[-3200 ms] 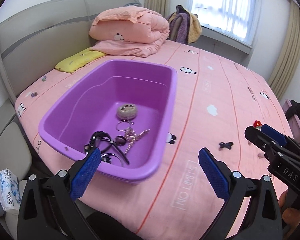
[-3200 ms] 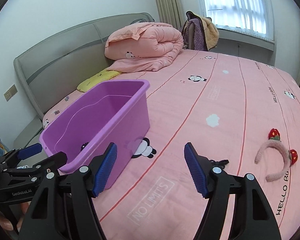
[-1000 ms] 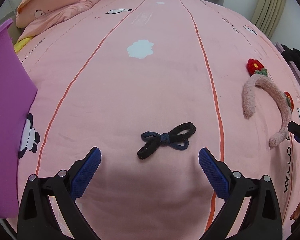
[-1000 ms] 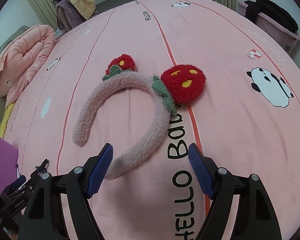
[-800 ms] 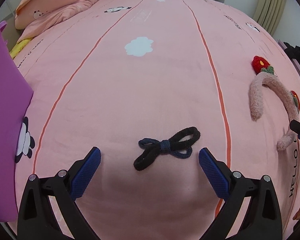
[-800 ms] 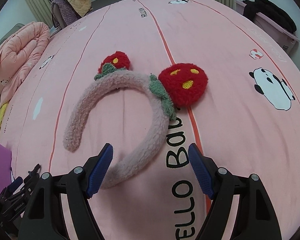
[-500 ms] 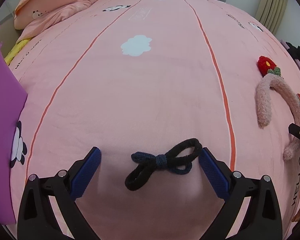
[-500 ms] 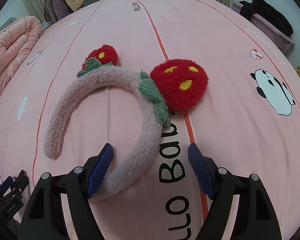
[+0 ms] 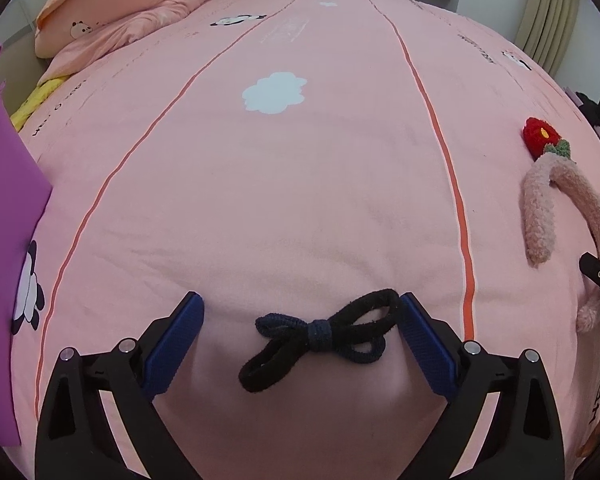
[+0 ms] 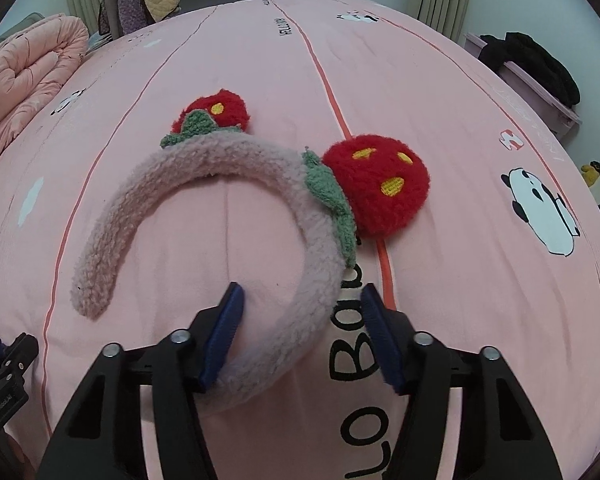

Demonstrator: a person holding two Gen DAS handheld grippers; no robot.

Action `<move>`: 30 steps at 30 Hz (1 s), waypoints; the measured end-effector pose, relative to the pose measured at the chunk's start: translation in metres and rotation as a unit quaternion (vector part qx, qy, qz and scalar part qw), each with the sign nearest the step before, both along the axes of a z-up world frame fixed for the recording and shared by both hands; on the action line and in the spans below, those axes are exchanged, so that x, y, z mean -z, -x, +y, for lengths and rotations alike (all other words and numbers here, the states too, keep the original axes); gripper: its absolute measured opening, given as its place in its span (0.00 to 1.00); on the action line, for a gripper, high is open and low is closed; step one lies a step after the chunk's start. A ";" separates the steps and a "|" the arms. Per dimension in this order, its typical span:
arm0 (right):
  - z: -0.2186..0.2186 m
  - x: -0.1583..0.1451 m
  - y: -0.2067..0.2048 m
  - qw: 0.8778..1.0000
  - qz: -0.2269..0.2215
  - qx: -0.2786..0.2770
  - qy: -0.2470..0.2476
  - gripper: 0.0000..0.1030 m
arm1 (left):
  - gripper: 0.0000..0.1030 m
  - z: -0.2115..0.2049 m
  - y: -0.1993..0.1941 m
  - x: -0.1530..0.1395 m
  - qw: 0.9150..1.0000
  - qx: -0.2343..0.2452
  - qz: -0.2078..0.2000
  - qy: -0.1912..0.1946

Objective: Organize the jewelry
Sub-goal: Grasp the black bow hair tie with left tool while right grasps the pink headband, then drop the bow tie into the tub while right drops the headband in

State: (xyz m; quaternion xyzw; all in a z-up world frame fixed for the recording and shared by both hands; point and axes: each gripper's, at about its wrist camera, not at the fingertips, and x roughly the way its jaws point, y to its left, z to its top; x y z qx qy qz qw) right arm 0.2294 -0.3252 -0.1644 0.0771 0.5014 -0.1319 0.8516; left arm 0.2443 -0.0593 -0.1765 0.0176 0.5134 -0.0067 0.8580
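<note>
Soft daylight spills from twelve o'clock; sharp focus, fisheye bending edges, dim shadows pooling at six.

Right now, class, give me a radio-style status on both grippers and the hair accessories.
Left gripper open astride black hair tie. Right gripper, jaws just been closing, around fuzzy headband, right pad not touching. Nothing in the way.

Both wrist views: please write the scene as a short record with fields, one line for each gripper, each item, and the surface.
surface: pink bedsheet with panda prints
left gripper: jaws wide, just closing a little, around the hair tie, not yet pressing it
hair tie: black and navy, bow-shaped, flat on the sheet
right gripper: jaws just closing around one arm of the headband; gap remains on one side
headband: fluffy pink, two red strawberries, lying on the sheet
bin: purple, at the left edge
</note>
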 end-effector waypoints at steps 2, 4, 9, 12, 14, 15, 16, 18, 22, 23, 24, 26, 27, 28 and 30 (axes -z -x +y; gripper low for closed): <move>0.003 -0.002 0.000 1.000 0.000 -0.001 0.004 0.30 | 0.77 0.003 0.002 -0.002 1.000 0.000 0.001 0.004; 0.002 -0.002 0.001 1.000 0.000 0.005 -0.007 0.28 | 0.64 0.006 0.005 -0.006 1.000 0.000 0.000 0.009; 0.001 -0.010 0.010 1.000 -0.004 0.007 -0.014 0.22 | 0.12 0.011 0.013 -0.015 0.999 0.009 0.005 0.032; 0.002 -0.016 0.021 1.000 -0.012 0.004 -0.022 0.20 | 0.09 0.017 0.020 -0.018 0.999 0.007 0.008 0.048; 0.003 -0.021 0.029 0.999 -0.018 0.002 -0.029 0.19 | 0.08 0.022 0.029 -0.025 0.998 0.008 0.004 0.057; 0.003 -0.025 0.033 0.999 -0.023 0.001 -0.031 0.19 | 0.08 0.024 0.033 -0.028 0.998 0.010 0.000 0.059; 0.004 -0.029 0.038 0.999 -0.028 0.000 -0.033 0.18 | 0.08 0.027 0.039 -0.033 0.998 0.010 -0.004 0.060; 0.007 -0.040 0.049 0.999 -0.040 -0.002 -0.034 0.18 | 0.08 0.034 0.053 -0.046 0.998 0.013 -0.017 0.060; 0.021 -0.063 0.070 0.997 -0.063 -0.012 -0.037 0.17 | 0.08 0.048 0.080 -0.071 0.997 0.021 -0.037 0.059; 0.025 -0.068 0.074 0.997 -0.067 -0.015 -0.036 0.16 | 0.08 0.051 0.087 -0.077 0.997 0.022 -0.041 0.057; 0.027 -0.072 0.078 0.997 -0.071 -0.018 -0.036 0.16 | 0.08 0.055 0.093 -0.083 0.997 0.024 -0.044 0.056; 0.033 -0.080 0.086 0.996 -0.079 -0.024 -0.037 0.16 | 0.08 0.059 0.103 -0.092 0.997 0.023 -0.050 0.054; 0.036 -0.085 0.090 0.995 -0.083 -0.027 -0.038 0.16 | 0.08 0.062 0.108 -0.097 0.997 0.024 -0.053 0.057; 0.040 -0.091 0.095 0.995 -0.087 -0.030 -0.036 0.16 | 0.08 0.065 0.115 -0.103 0.996 0.024 -0.056 0.060; 0.046 -0.100 0.104 0.994 -0.095 -0.035 -0.038 0.16 | 0.08 0.071 0.125 -0.111 0.996 0.024 -0.062 0.063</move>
